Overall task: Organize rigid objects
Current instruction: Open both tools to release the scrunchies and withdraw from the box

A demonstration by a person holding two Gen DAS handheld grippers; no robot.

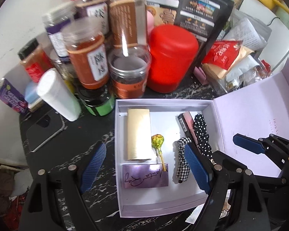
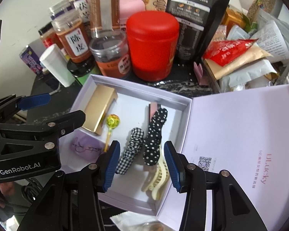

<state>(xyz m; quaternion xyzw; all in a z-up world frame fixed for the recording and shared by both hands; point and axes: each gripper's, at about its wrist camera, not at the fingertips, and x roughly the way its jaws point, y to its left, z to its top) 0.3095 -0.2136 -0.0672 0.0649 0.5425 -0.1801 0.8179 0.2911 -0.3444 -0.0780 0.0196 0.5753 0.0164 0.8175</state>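
Over the open lilac box [image 1: 164,102] on my dark marbled desk [image 1: 98,138], both my tongs hang spread and empty.

My left tongs [image 1: 145,168] gape wide above the box's left wall, pinching nothing; my right tongs [image 2: 141,166] stand partly apart over the near right corner, their pads clear of everything. Inside the box lie a gold carton [image 1: 139,134] along the left, a lollipop [image 1: 158,144] just beside it, a purple signed card [image 1: 145,176] at the near end, a gingham scrunchie [image 2: 130,150] touching a polka-dot scrunchie [image 2: 155,136], and a cream claw clip [image 2: 159,181] under the right tongs. Behind the box stand a red canister [image 2: 152,46] and several jars [image 1: 86,57]; the lid [image 2: 240,134] is folded out to the right.
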